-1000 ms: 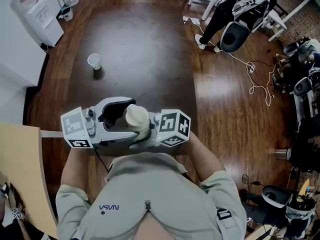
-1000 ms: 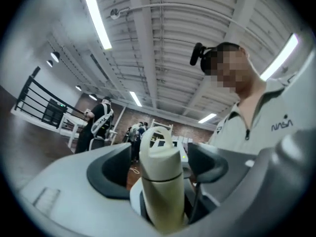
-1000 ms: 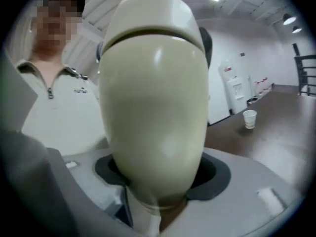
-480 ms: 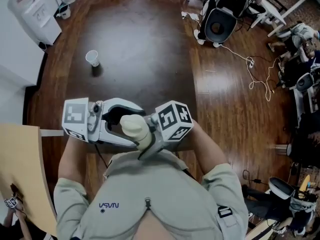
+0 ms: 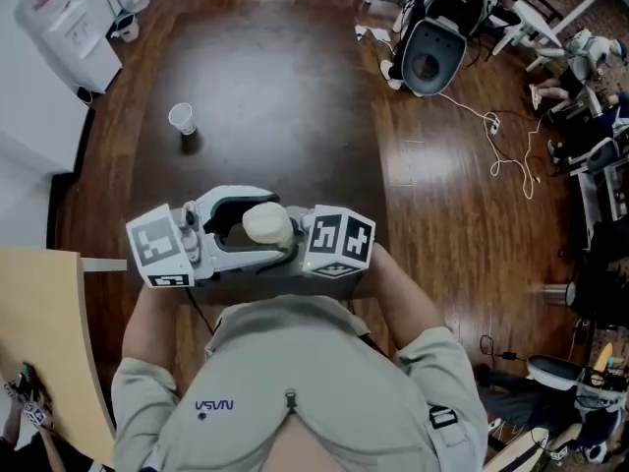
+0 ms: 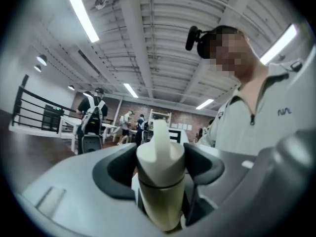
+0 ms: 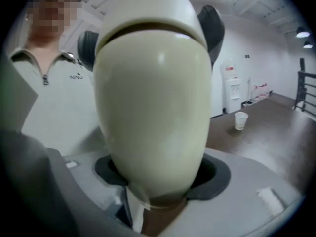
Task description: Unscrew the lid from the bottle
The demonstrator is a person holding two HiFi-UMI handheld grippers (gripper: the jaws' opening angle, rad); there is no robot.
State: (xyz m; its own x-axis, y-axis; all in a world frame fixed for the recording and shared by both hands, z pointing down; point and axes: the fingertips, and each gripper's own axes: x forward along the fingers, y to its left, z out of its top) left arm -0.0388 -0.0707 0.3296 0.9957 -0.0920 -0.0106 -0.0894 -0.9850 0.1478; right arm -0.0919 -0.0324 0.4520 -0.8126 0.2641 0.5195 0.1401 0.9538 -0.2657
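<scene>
A cream bottle [image 5: 267, 224] is held in the air close to my chest, between both grippers. Its body [image 7: 153, 107] fills the right gripper view, where my right gripper [image 7: 158, 181] is shut on it low down. The spouted lid [image 6: 160, 157] stands between the dark pads [image 6: 116, 169] of my left gripper [image 6: 160, 177]. Those jaws have just been closing, and both pads now touch the lid's sides. In the head view the left gripper [image 5: 246, 234] reaches in from the left and the right gripper [image 5: 290, 249] from the right.
A dark table [image 5: 275, 96] lies ahead with a paper cup [image 5: 184, 118] on its left part. A white water dispenser [image 5: 69, 28] stands at the far left. Cables and gear [image 5: 432, 52] lie on the wooden floor to the right. A beige board [image 5: 39, 332] is at my left.
The left jaws have closed in around the lid. Half a second ago the right gripper and bottle were tilted; now they sit level again. The bottle stays before my chest.
</scene>
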